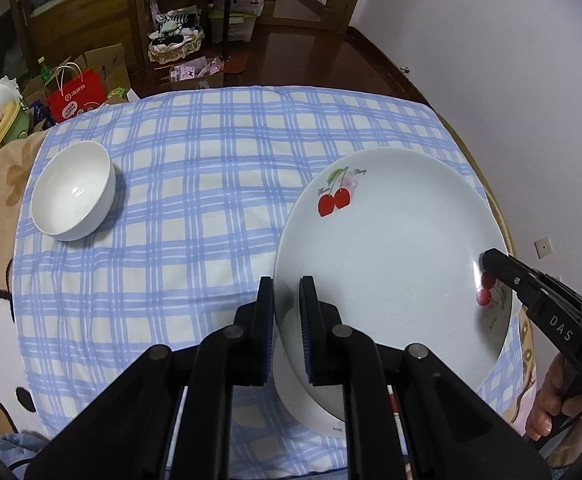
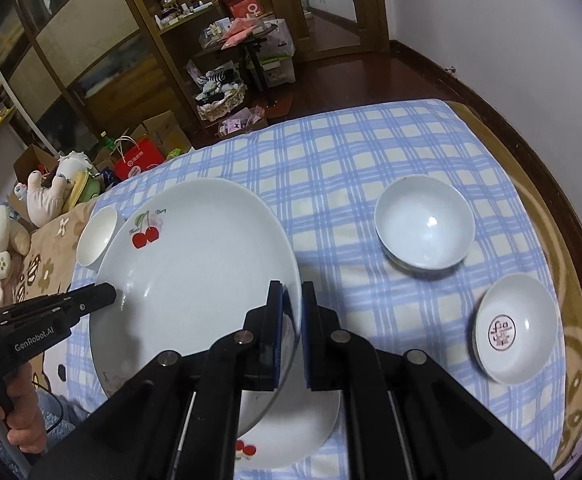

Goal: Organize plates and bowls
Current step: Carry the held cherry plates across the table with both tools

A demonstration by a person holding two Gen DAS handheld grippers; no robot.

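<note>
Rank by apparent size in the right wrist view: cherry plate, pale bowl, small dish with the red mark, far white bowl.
1. cherry plate
2. pale bowl
3. small dish, close to the bowl
4. far white bowl, farther off and partly hidden, so its rank is unsure

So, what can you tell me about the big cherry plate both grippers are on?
The cherry plate is large, round, white and glossy, ceramic by the look, with red cherry prints near two opposite edges. It is empty and held tilted above the checked cloth. The left gripper and right gripper each pinch its rim on opposite sides. Under it lies a second plate with a cherry print; whether they touch is unclear.
</note>
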